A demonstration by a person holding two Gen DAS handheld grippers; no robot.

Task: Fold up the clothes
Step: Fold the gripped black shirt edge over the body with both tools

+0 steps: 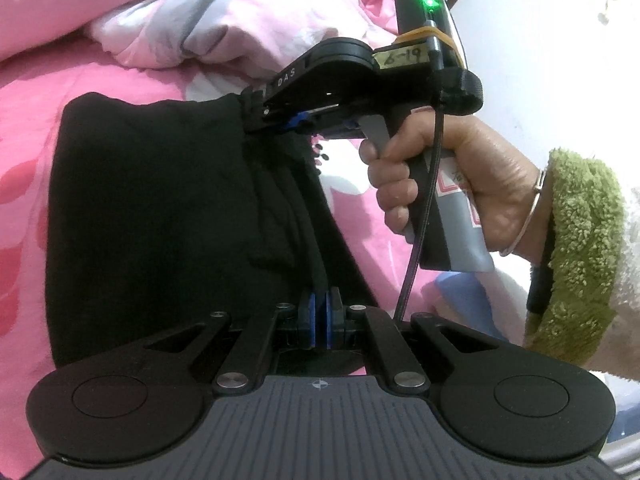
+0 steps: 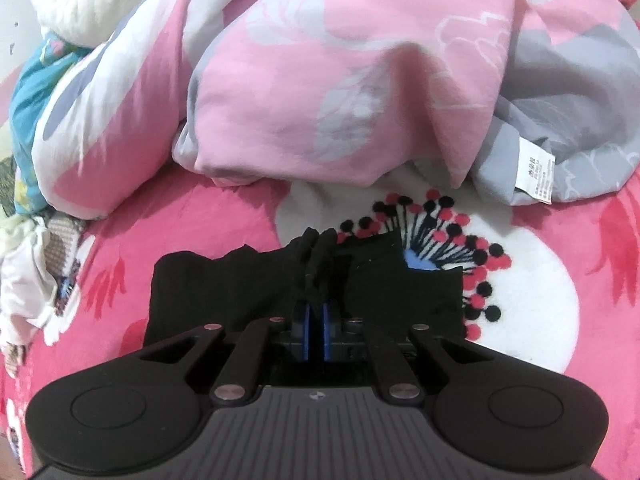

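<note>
A black garment (image 1: pixel 160 208) lies on the pink bed cover, its near edge lifted. My left gripper (image 1: pixel 320 304) is shut on a bunched fold of that black cloth. In the left wrist view my right gripper (image 1: pixel 256 114) pinches the garment's far corner; a hand (image 1: pixel 452 184) in a green fleece cuff holds its grip. In the right wrist view the right gripper (image 2: pixel 318 308) is shut on a ridge of the black garment (image 2: pixel 224 292), which spreads out to both sides of the blue pads.
A rumpled pink and grey quilt (image 2: pixel 340 80) is piled across the far side of the bed. The pink fleece blanket (image 2: pixel 200 220) carries a white flower print (image 2: pixel 520 280). White and teal cloths (image 2: pixel 28 160) are heaped at the left. A white wall (image 1: pixel 560 60) stands behind the hand.
</note>
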